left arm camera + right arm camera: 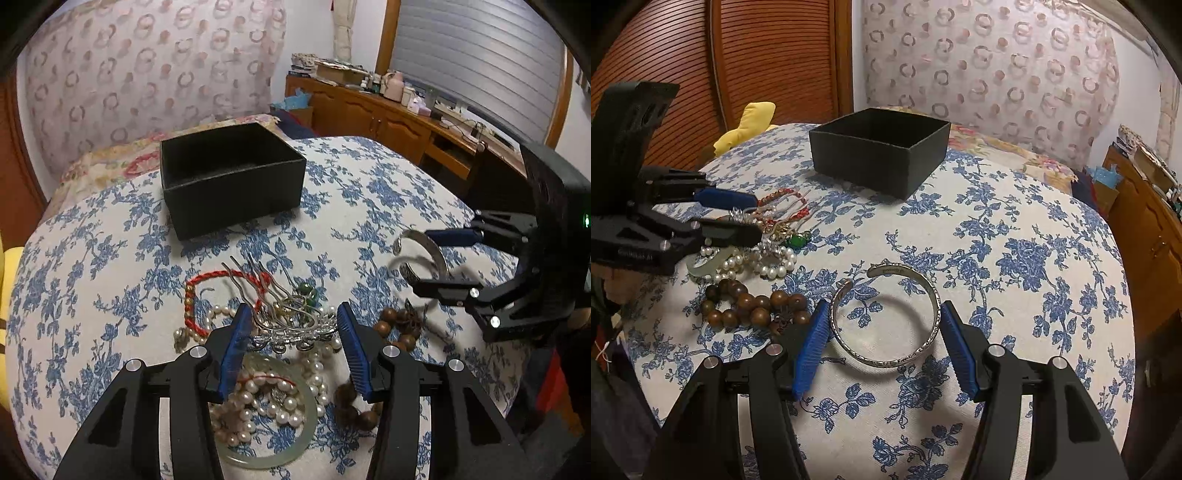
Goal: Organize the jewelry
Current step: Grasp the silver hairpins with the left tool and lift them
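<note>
The right gripper holds a silver cuff bangle between its blue pads, one on each side, above a blue-flowered cloth. The left gripper reaches in over a heap of pearls, red cords and a green stone. Brown wooden beads lie just beside the bangle. An open black box stands farther back.
</note>
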The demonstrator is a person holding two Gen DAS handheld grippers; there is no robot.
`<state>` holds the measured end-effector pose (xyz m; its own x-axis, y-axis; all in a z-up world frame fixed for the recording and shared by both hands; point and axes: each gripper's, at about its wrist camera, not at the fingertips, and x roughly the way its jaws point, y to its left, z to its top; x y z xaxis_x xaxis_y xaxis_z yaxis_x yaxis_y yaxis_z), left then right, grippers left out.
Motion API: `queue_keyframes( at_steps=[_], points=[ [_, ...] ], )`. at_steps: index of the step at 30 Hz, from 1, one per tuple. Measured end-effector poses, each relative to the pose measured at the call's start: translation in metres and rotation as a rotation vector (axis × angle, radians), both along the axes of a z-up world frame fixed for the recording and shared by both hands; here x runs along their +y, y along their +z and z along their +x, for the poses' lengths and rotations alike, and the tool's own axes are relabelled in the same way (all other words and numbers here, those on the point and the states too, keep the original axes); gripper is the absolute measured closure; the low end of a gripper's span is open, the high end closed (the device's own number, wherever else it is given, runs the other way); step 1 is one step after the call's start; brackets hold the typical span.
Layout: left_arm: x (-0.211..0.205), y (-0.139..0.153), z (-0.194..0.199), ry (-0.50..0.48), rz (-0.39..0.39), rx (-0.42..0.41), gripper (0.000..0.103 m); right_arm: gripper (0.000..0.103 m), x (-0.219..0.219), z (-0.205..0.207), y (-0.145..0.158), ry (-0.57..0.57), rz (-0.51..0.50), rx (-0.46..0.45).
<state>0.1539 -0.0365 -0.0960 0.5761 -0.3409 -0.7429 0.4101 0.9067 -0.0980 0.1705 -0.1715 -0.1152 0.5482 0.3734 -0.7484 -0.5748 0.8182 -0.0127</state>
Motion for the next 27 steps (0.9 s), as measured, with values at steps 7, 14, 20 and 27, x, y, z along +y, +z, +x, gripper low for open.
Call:
queue_keyframes(
  at_steps=[7,14,20,27],
  points=[
    [-0.002,0.000,-0.002,0.003,0.003,-0.018,0.057,0.040,-0.003,0.001,-0.004,-0.010,-0.005,0.003],
    [-0.001,0.011,-0.010,0.000,-0.002,-0.058,0.058,0.040,-0.002,0.002,0.002,-0.009,0.004,-0.006],
    [0.004,0.031,-0.016,0.000,-0.030,-0.110,0.058,0.040,0.002,0.005,0.012,-0.008,0.030,-0.025],
    [0.007,0.050,-0.014,0.013,-0.061,-0.159,0.058,0.040,0.004,0.010,0.024,-0.011,0.053,-0.042]
  ],
)
